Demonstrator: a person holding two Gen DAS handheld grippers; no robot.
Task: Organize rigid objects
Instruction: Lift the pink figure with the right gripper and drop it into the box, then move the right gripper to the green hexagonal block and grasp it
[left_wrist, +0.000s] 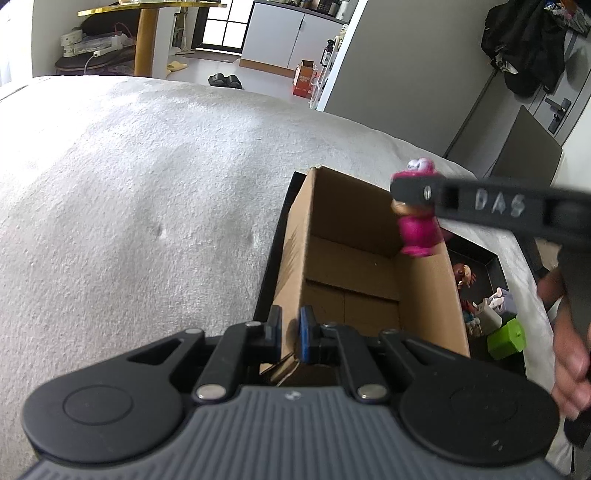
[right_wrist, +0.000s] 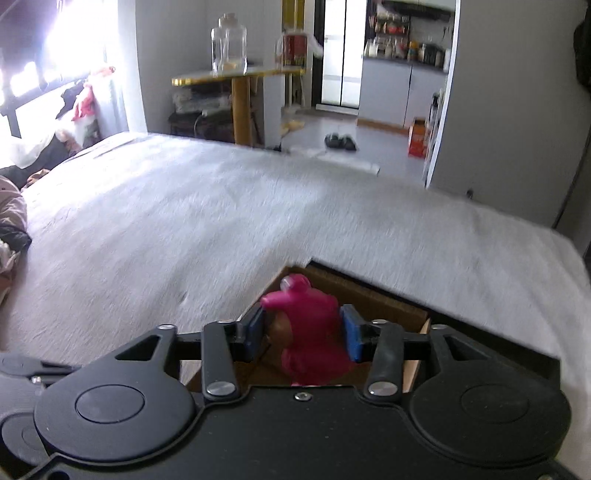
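Note:
An open cardboard box (left_wrist: 354, 266) stands in a black tray (left_wrist: 491, 262) on a white bed cover. My left gripper (left_wrist: 290, 328) is shut on the box's near wall, one pad on each side of the cardboard. A pink toy figure (left_wrist: 419, 229) hangs over the box's far right corner, with a finger (left_wrist: 417, 190) of the right gripper across it. In the right wrist view the pink toy figure (right_wrist: 314, 332) sits blurred between the blue pads of my right gripper (right_wrist: 303, 332). The pads stand slightly off its sides, above the box's opening (right_wrist: 369, 295).
Beside the box the tray holds a green block (left_wrist: 506, 338), a white and grey figure (left_wrist: 496, 301) and a brown-haired figure (left_wrist: 463, 275). A person's hand (left_wrist: 569, 369) is at the right edge. The bed cover (left_wrist: 147, 184) spreads wide to the left and beyond.

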